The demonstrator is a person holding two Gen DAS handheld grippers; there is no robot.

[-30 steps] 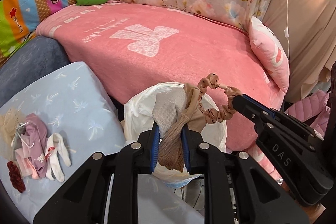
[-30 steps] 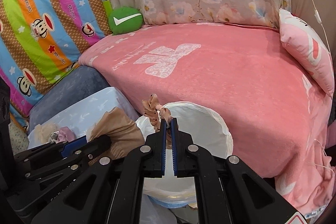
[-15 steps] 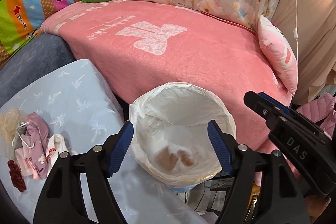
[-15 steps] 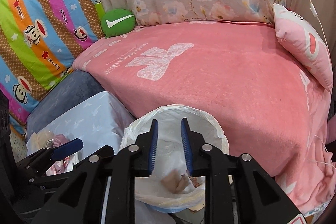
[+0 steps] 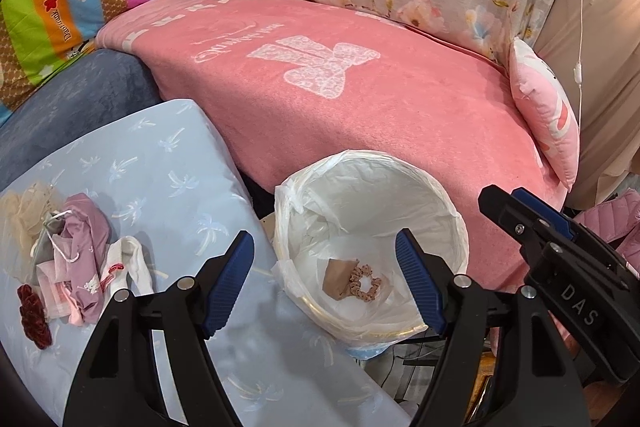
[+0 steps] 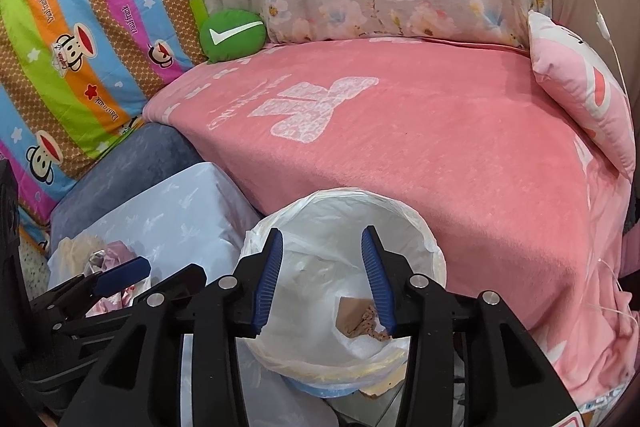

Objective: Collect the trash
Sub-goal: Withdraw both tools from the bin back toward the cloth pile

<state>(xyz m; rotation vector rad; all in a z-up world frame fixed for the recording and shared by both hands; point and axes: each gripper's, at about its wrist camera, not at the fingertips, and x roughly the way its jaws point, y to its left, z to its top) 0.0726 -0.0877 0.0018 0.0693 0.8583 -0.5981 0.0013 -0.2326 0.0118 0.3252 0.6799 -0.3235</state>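
Drop finished – both grippers empty over the bin.

The tan cloth scrap and frilly brown scrunchie lie at the bottom of the white-lined round bin. The left gripper gapes wide; the right gripper has just been opening, nothing between its jaws – lift both clear of the liner before reaching for the rag pile on the pale blue cushion.
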